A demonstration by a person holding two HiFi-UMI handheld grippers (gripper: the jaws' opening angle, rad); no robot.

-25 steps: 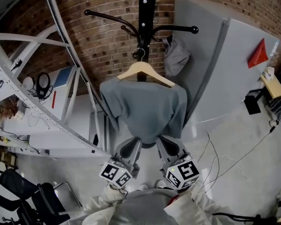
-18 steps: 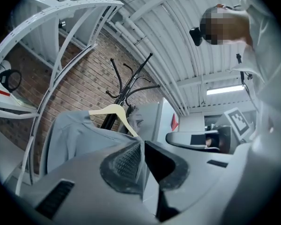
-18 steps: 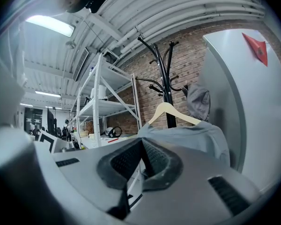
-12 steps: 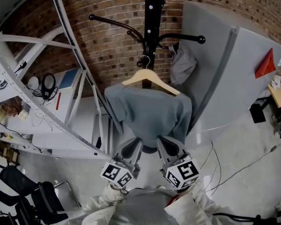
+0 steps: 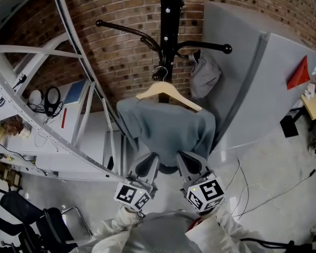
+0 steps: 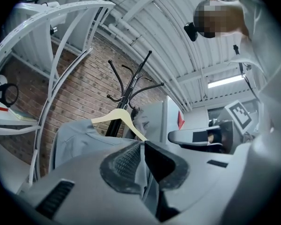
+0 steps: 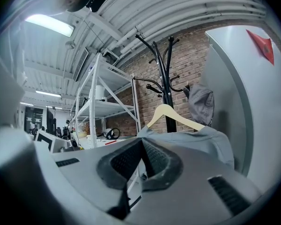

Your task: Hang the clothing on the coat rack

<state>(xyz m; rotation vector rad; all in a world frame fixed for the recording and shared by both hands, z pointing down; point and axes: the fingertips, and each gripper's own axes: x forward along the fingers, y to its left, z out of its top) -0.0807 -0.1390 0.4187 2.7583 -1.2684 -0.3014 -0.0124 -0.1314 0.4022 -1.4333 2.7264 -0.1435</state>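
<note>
The grey shirt [image 5: 168, 128] hangs on a wooden hanger [image 5: 168, 93] directly in front of the black coat rack [image 5: 168, 30]. Left gripper [image 5: 146, 159]: jaws clenched on the shirt's lower edge, with cloth pinched between the pads. Right gripper [image 5: 187, 158]: jaws pressed together on the same hem, just beside the left one. Both grippers are held low, side by side, pointing up toward the rack. The hanger's hook [image 5: 159, 73] sits against the pole; whether it rests on an arm cannot be made out. A grey cloth [image 5: 203, 77] hangs from the rack's right arm. White shelving [image 5: 68, 88] stands to the left and a grey panel [image 5: 253, 88] to the right.
</note>
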